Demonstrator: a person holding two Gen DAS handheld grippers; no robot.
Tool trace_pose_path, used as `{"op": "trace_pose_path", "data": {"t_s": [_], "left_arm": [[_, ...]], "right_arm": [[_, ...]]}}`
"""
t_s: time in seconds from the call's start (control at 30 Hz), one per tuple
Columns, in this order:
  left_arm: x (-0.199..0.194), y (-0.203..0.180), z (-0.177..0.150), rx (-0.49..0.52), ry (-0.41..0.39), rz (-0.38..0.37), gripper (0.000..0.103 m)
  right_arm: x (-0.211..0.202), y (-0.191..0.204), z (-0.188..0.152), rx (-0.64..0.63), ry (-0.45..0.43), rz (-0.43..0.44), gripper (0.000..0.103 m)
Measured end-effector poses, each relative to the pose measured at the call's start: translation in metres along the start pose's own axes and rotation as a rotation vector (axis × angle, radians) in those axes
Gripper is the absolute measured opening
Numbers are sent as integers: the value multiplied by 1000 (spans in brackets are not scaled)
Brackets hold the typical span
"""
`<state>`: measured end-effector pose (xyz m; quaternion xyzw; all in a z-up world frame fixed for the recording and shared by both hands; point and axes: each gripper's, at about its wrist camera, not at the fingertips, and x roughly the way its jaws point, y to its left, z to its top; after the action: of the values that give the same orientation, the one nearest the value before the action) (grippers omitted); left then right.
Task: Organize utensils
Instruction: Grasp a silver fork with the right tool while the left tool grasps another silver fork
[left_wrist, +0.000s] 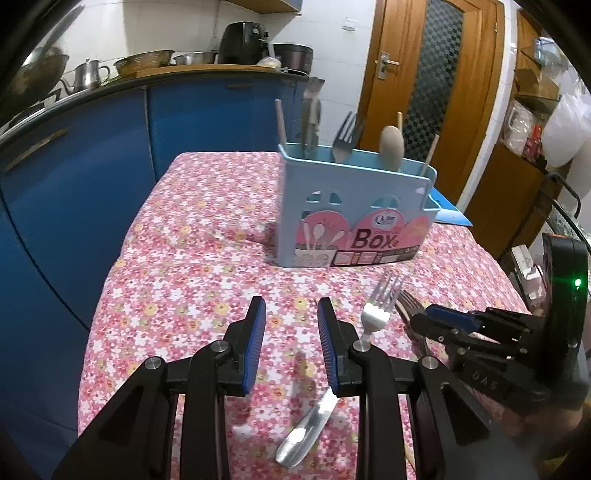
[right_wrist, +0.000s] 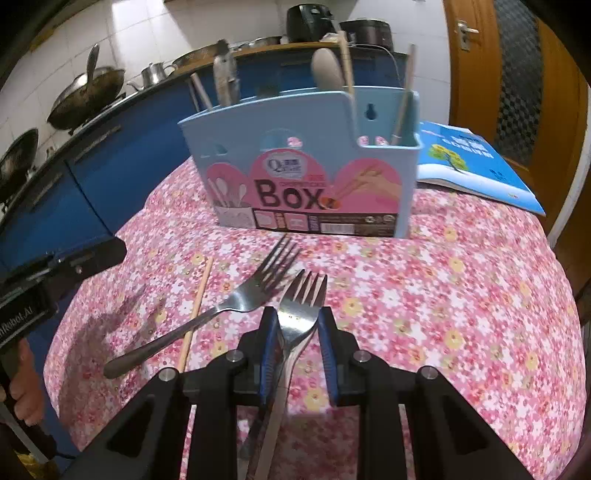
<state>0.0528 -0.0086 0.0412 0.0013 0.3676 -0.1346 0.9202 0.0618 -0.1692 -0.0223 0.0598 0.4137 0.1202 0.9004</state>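
**Fork between the right jaws, left gripper empty above the cloth**

The right gripper (right_wrist: 295, 317) has a fork (right_wrist: 301, 310) lying between its blue pads, tines pointing ahead toward the blue utensil box (right_wrist: 303, 155). The jaws stand narrow around the fork's neck, but whether the pads actually press on it cannot be told; the handle runs back under the gripper. Just left of these fingers lies a second fork (right_wrist: 229, 306), slanted on the flowered tablecloth (right_wrist: 461, 295), with a single chopstick (right_wrist: 197, 306) crossing under its handle. The box stands straight ahead, upright, holding a wooden spoon (right_wrist: 325, 68), chopsticks and other utensils. A blue booklet (right_wrist: 476, 162) lies ahead to the right, beside the box.

The left gripper (left_wrist: 291, 314) hovers with its jaws partly spread and nothing between them. Below and near its right finger lies a metal utensil handle (left_wrist: 306, 432) on the cloth.
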Motion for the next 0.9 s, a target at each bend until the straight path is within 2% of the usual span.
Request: {"op": "trace_pose_path", "data": {"t_s": [0.27,0.5,0.9], "left_arm": [[13,-28,-2,56,47,-56,29],[34,-56,-3,112,106,-107,29],[73,-96,3,221,175,-84,29]], "right_arm": [[-19,-25,-3,33,-30,-53,25],[-18,-48,-10,89,-4,-81,25],[-24,-61,-13,107,-3,-84,25]]}}
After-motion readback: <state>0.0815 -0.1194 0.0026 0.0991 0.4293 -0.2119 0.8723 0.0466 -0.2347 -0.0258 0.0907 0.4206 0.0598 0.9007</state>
